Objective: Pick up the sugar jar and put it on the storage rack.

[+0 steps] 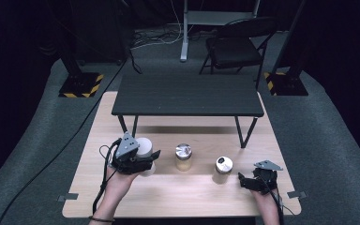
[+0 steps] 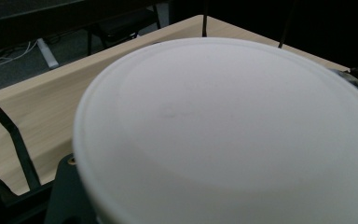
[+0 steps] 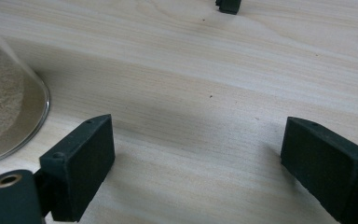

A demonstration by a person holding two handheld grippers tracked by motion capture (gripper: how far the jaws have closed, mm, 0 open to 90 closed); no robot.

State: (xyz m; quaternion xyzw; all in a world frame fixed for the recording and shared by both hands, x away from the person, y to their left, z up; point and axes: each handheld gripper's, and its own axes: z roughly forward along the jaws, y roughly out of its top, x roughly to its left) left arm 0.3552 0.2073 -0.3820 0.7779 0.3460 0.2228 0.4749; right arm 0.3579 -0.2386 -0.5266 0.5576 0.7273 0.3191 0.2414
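My left gripper (image 1: 139, 161) is shut on a container with a white round lid (image 1: 144, 146) at the left of the wooden table (image 1: 178, 192). In the left gripper view that lid (image 2: 223, 130) is very close. I cannot tell whether the container touches the table. A glass jar (image 1: 183, 157) with a silver lid and pale filling stands mid-table. A second such jar (image 1: 223, 169) stands to its right. My right gripper (image 1: 242, 181) lies low on the table just right of that jar, open, nothing between its pads (image 3: 81, 163). The jar's base (image 3: 4, 107) sits left of them.
A low black bench (image 1: 187, 96) stands on the far half of the table, its legs (image 1: 243, 133) behind the jars; one foot (image 3: 228, 5) lies ahead of my right gripper. A folding chair (image 1: 236, 44) and cables sit beyond on the dark floor.
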